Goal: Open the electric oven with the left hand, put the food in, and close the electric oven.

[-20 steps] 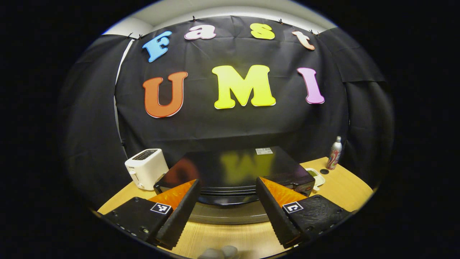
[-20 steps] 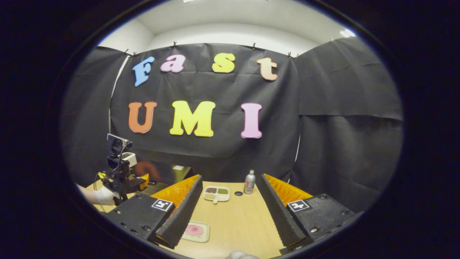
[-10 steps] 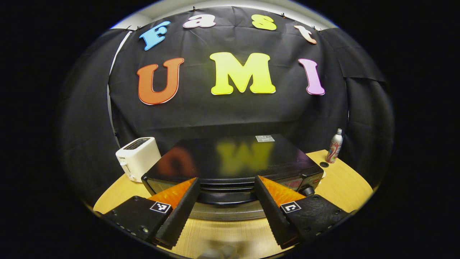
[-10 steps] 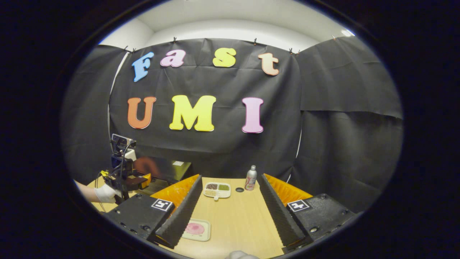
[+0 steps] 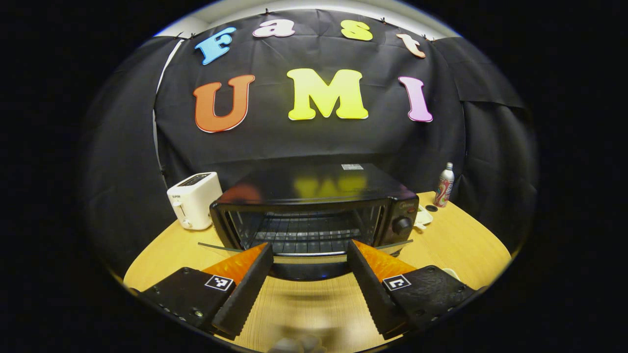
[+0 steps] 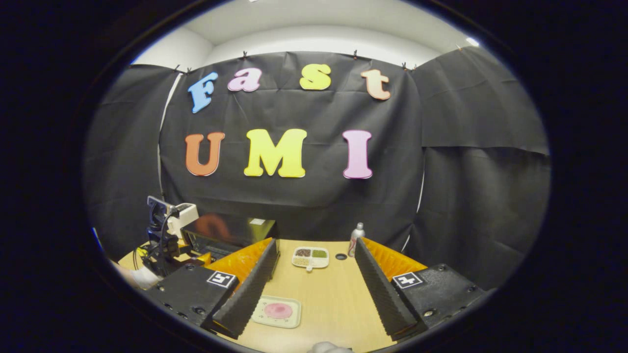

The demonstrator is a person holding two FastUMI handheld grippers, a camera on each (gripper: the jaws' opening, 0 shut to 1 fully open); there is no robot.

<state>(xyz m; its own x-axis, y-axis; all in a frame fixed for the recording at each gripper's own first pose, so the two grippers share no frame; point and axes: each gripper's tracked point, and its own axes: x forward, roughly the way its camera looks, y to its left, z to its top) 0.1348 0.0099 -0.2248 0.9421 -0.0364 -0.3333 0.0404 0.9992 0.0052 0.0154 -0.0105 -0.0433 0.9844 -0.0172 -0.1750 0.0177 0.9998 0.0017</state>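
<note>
The black electric oven [image 5: 314, 196] stands in the middle of the left gripper view. Its glass door [image 5: 392, 243] lies flat and open, and wire racks show inside. My left gripper [image 5: 309, 246] is open, and the door's dark handle [image 5: 309, 270] lies between its fingers, not clamped. In the right gripper view a pink round piece of food [image 6: 278, 310] rests on a cream square plate [image 6: 289, 321] on the table. My right gripper [image 6: 316, 241] is open above it and holds nothing. To the left there are the oven [image 6: 230, 230] and the left gripper [image 6: 162, 242].
A white toaster [image 5: 194, 198] stands left of the oven. A metal bottle [image 5: 444, 185] and a dark cap [image 5: 431, 208] stand at the back right. A white divided dish [image 6: 310, 257] with dark and green fillings lies behind the plate. The wooden table [image 5: 456, 240] has free room on the right.
The oven door has swung down from nearly shut to flat open, and the racks now show. My left gripper dropped and drew back with it. The right gripper view shifted slightly.
</note>
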